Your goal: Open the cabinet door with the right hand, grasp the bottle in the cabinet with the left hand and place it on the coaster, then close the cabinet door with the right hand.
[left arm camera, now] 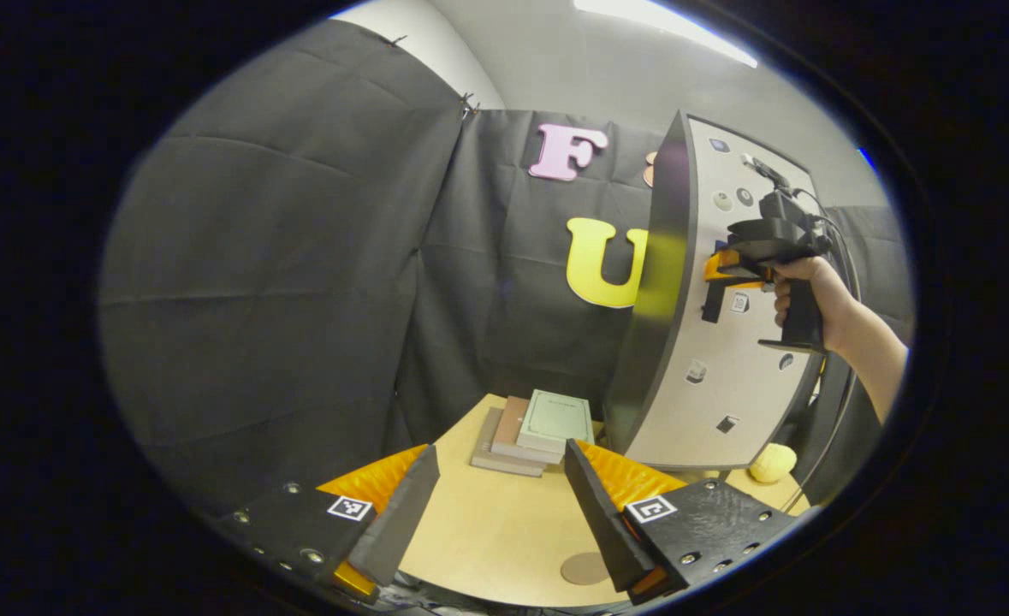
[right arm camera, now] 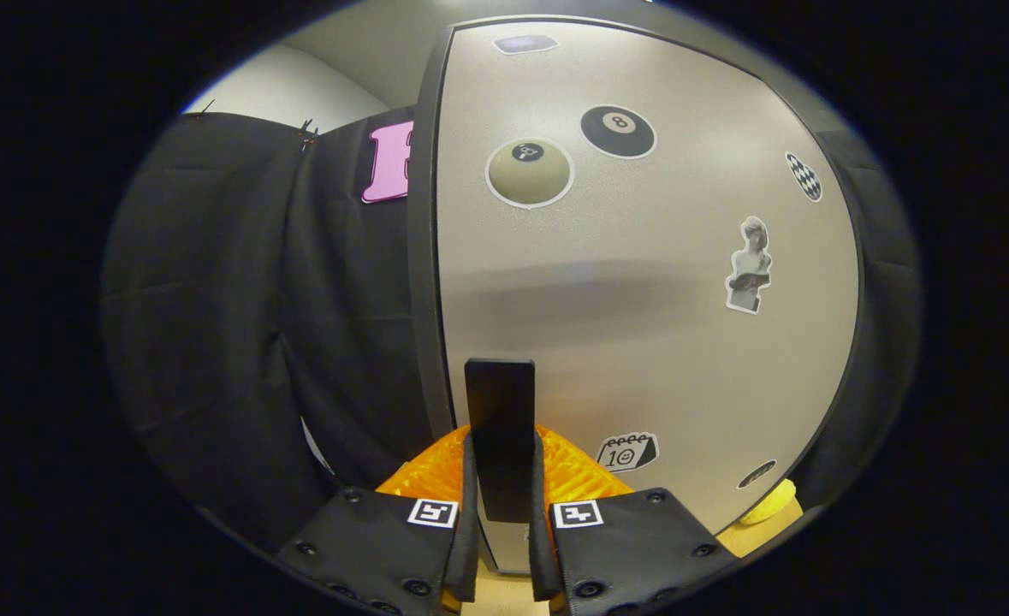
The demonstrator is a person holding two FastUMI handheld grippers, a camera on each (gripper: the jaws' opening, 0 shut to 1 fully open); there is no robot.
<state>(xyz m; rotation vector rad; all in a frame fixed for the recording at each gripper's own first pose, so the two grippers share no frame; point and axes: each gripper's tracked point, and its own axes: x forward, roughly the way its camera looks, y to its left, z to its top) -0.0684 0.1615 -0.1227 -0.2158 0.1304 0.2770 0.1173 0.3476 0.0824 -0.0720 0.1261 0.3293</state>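
Grey cabinet door (right arm camera: 641,282) partly swung; right claw (right arm camera: 501,513) clamped on its handle (right arm camera: 500,445). Left claw (left arm camera: 495,522) apart over worktop (left arm camera: 487,522), near coaster (left arm camera: 584,567). Bottle presumably behind door. Pull steadily along hinge arc.

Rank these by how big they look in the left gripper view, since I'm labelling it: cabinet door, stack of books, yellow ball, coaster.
1. cabinet door, by far.
2. stack of books.
3. yellow ball and coaster: look alike; the coaster lies nearer the camera and partly hidden, so no ranking.
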